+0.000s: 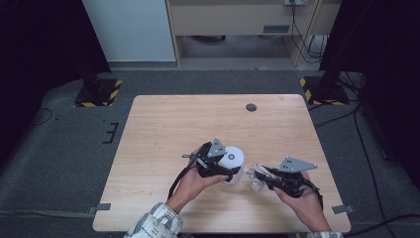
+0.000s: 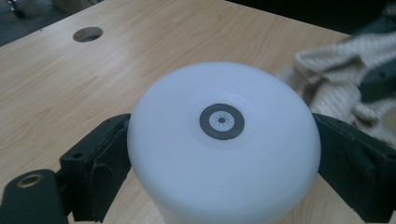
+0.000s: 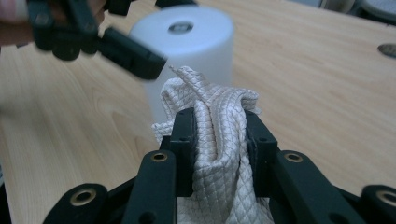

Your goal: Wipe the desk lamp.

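High view showed the wooden table (image 1: 163,129) with both grippers working near its front edge. On the left, the left gripper (image 1: 229,172) clamped a white cylinder (image 1: 233,161) between its jaws; in the left gripper view the two black pads pressed against opposite sides of that cylinder (image 2: 224,154), whose flat top carried a small dark ring (image 2: 222,121). Just to the right, the right gripper (image 1: 261,177) held a bunched white cloth (image 1: 256,174), and the right gripper view showed the quilted cloth (image 3: 219,140) pinched tight between narrow jaws. Cloth and cylinder sat very near each other, whether touching could not be told. A round hole (image 1: 251,107) lay near the table's far edge.
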